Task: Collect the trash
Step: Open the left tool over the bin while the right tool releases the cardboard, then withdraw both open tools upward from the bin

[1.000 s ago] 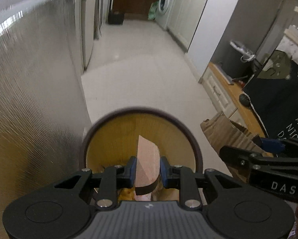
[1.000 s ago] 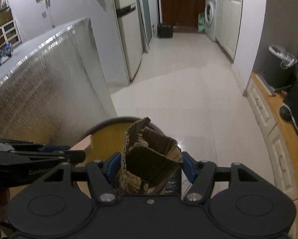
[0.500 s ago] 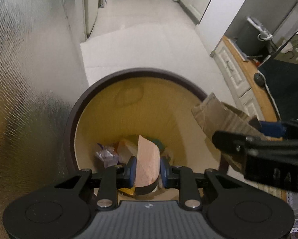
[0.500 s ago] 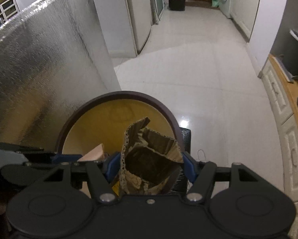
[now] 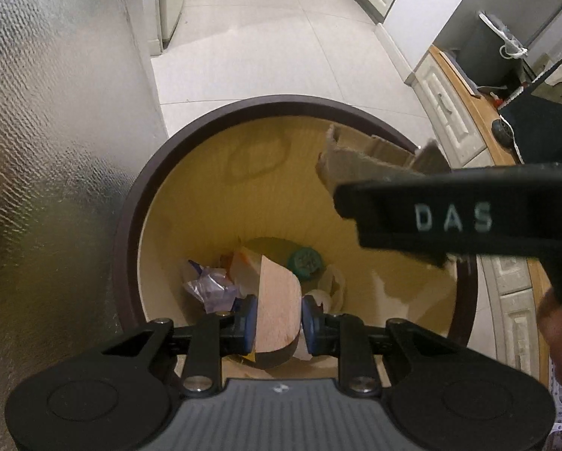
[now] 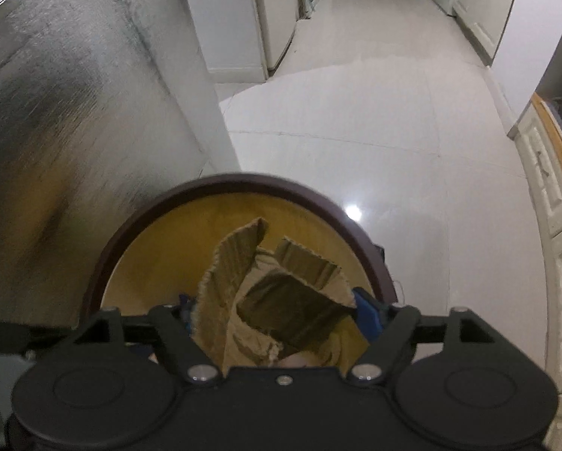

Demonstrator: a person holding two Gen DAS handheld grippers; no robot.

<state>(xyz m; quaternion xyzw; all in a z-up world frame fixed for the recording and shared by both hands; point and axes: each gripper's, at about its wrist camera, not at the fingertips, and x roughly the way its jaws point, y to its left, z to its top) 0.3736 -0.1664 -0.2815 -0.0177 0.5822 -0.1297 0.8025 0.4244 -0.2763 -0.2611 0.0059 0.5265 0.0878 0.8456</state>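
A thin pinkish cardboard piece is clamped upright between the blue pads of the left claw, held low over the mouth of the round dark-rimmed bin. Crumpled wrappers and a green lid are seen at the bin's yellow bottom. The right claw is poised above the bin's right side; its jaws have just been opening wide, with the torn corrugated cardboard loose between them. A silver-foil surface is seen at left.

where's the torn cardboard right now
In the right wrist view the torn cardboard sits between the right gripper's just-opening jaws, above the bin.
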